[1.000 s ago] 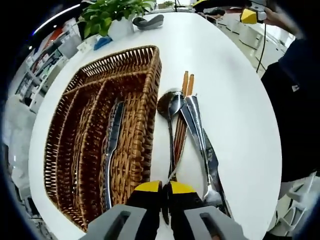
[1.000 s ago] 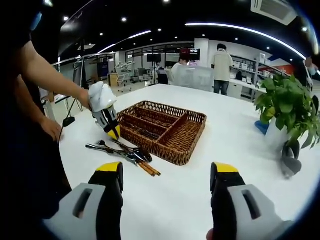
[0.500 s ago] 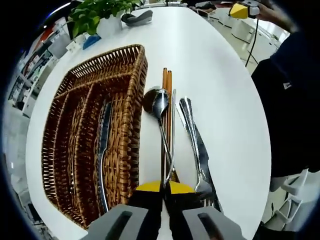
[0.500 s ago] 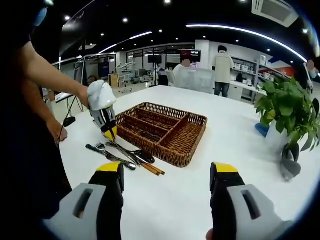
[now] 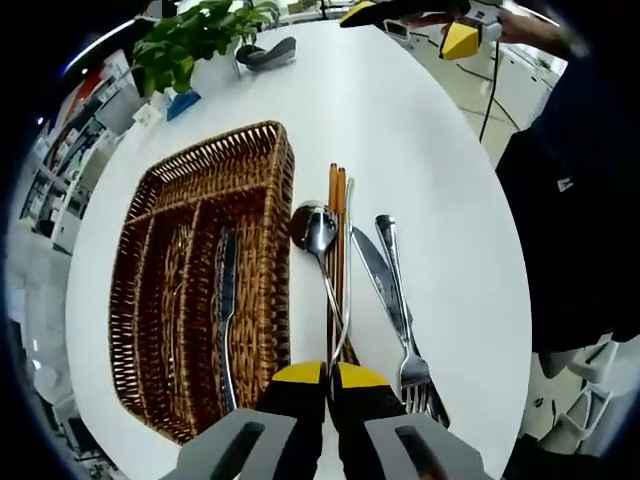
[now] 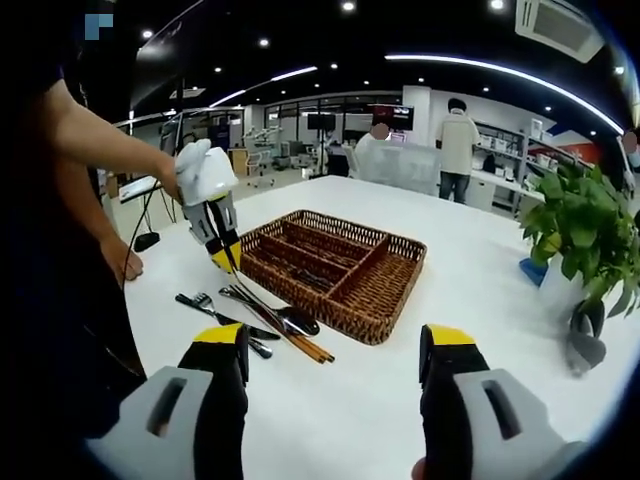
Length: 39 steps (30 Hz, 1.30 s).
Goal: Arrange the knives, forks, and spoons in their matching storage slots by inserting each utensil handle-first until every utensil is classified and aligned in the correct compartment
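The spoon, thin, stiff and probably slippery steel, is lying just beside the basket; we are pinching its handle end in the closed left gripper. Our right gripper is hovering open, well apart from the basket.

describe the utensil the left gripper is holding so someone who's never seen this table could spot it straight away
Start at the brown wicker tray on the white table; a row of loose cutlery lies just outside its long wall. Nearest that wall is a silver spoon, its handle pinched in the left gripper. Unlike the wooden chopsticks, knife and fork beside it, it ends in a round shiny bowl.
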### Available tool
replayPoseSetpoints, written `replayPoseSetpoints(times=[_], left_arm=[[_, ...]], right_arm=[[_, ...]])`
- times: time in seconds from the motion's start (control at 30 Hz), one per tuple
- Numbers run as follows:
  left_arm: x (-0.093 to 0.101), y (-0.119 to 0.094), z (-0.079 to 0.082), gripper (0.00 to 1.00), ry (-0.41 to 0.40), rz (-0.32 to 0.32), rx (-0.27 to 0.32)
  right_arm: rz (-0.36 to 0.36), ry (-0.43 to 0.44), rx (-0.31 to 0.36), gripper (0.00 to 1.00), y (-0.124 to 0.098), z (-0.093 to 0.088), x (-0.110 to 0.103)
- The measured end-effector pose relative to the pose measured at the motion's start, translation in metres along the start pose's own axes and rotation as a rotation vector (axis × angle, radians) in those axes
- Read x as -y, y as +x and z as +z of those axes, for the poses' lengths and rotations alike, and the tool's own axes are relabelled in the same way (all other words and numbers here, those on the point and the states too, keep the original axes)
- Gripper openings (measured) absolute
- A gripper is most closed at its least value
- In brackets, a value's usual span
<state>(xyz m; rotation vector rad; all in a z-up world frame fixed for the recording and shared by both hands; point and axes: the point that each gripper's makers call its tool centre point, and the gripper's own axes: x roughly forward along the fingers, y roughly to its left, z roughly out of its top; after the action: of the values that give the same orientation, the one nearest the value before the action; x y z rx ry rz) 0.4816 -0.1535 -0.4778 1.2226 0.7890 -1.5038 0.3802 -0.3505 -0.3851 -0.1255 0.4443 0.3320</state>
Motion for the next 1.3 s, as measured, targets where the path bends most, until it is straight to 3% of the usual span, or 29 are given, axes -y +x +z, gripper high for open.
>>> replayPoseSetpoints(times=[0.23,0.6,1.03,1.3], left_arm=[[0.004,-0.012,0.009,0.01,-0.005,0.014,0.033],[-0.004,-0.025,-0.002,0.01,-0.041,0.041,0.043],[-0.032,-0.041,-0.023,0.01,-0.055,0.064,0.04],[-0.059,-0.048,-0.026,0.01,-0.05,0.063,0.042]], right_arm=[[0.016,-0.015,0.008,0.71,0.003,0.003,-0.006],[0.035,-0.043,0.006,0.71,0.008,0.009,-0.009],[0.018,-0.052,0.008,0.71,0.01,0.017,-0.014],[0.003,-0.041,0.011,0.72,0.009,0.02,-0.018]])
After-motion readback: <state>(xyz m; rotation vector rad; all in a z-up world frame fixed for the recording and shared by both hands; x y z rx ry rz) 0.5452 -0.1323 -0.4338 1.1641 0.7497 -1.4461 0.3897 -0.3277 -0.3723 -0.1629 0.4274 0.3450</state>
